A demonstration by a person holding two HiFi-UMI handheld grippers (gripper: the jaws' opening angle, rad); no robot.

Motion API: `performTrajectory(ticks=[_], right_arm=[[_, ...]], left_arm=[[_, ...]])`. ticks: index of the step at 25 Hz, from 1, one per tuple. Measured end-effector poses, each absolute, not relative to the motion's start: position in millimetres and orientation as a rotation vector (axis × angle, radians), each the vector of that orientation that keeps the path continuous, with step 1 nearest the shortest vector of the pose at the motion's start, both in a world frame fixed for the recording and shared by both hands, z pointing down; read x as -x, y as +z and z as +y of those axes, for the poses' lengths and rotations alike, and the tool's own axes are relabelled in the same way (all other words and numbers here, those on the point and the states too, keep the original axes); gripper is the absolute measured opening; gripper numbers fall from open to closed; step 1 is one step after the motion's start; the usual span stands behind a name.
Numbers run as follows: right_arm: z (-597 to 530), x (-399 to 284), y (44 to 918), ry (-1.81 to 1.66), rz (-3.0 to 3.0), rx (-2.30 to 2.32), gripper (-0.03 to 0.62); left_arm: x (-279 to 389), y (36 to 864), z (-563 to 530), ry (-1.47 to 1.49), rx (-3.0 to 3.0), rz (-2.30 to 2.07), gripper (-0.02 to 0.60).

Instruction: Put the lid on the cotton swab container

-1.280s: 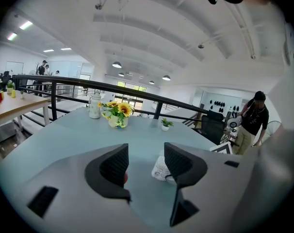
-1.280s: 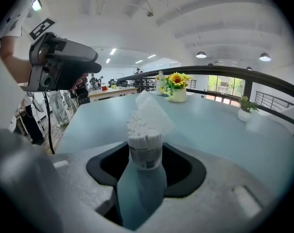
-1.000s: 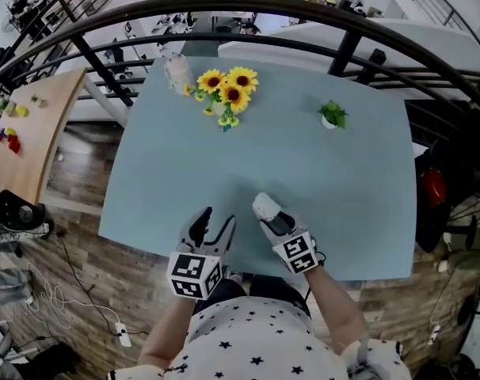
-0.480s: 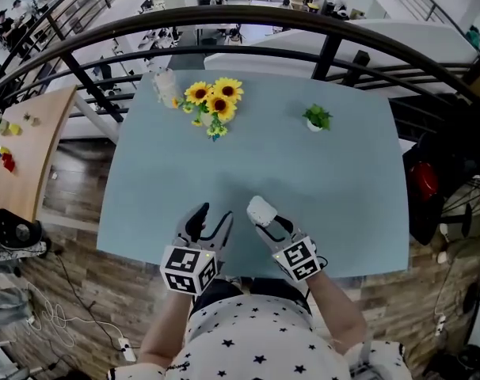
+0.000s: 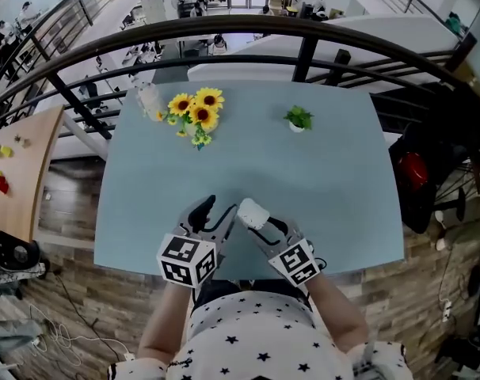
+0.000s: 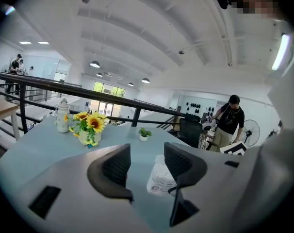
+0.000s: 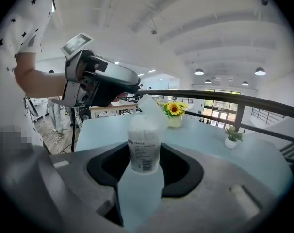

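Observation:
The cotton swab container (image 7: 143,149) is a clear tub packed with white swabs and carries a printed label. My right gripper (image 7: 143,171) is shut on its lower part and holds it just above the table's near edge (image 5: 252,212). A pale translucent flap (image 7: 149,108), seemingly the lid, stands up behind the tub's top. My left gripper (image 5: 211,216) is open just left of the container, with nothing between its jaws. In the left gripper view the tub (image 6: 161,178) shows beyond the gap, near the right jaw.
On the pale blue table (image 5: 319,188) at the far side stand a vase of sunflowers (image 5: 194,113), a white jar (image 5: 149,100) and a small potted plant (image 5: 298,119). A black curved railing (image 5: 240,30) runs behind the table. A person (image 6: 230,123) stands far off.
Both grippers have drawn closer together near the table's front edge. The left gripper has come up beside the held container. The head view has shifted.

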State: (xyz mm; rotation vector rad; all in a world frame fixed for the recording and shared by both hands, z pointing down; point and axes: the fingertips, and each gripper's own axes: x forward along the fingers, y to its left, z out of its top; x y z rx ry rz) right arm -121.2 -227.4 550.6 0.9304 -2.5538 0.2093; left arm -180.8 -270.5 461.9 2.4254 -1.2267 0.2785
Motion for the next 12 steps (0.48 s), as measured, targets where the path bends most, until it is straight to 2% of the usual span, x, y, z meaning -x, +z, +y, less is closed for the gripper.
performTrajectory(ticks=[5, 7, 12], right_arm=[[-230.1, 116.0, 541.5, 0.190, -2.557, -0.959, 0.193], [-231.0, 114.7, 537.9, 0.178, -2.558, -0.963, 0.192], [-229.1, 114.2, 533.5, 0.119, -2.548, -0.962, 0.193]], left_arm=[[160.9, 449.8, -275.5, 0.283, -2.489, -1.173, 0.173], [155.1, 445.7, -277.9, 0.280, -2.501, -1.169, 0.124], [140.8, 439.8, -281.2, 0.311, -2.540, -1.148, 0.057]])
